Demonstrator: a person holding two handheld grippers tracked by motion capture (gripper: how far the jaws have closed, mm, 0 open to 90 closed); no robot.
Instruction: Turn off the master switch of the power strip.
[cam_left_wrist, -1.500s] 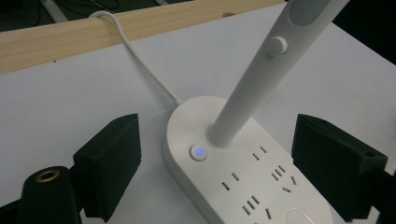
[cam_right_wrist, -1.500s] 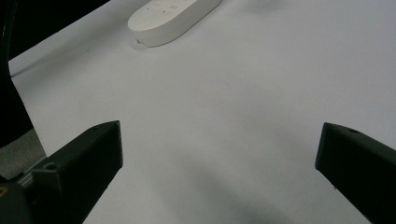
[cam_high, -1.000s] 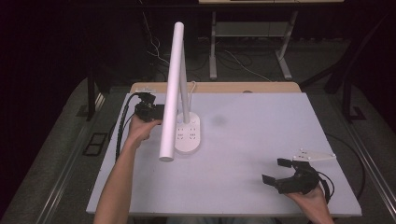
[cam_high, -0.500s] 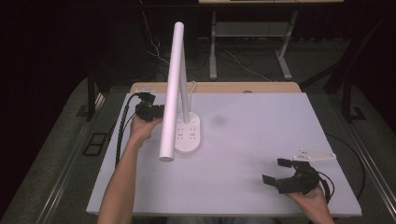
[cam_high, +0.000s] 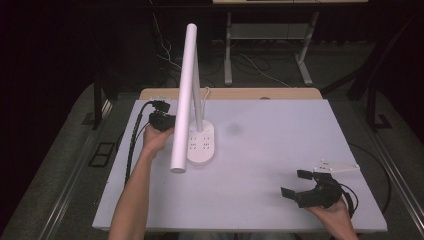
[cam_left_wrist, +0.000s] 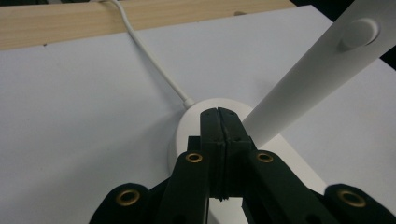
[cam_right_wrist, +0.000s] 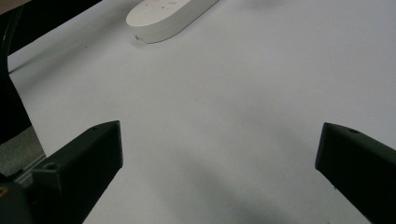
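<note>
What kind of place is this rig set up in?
Probably a lab or recording workspace: a white table under dark surroundings, loose cables on the grey floor behind, and metal desk legs. A white desk lamp is the only prop.

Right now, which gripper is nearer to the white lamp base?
Left. The left gripper, jaws shut with nothing between them, is right at the lamp base; the right gripper sits open far off near the table's front right corner.
</note>
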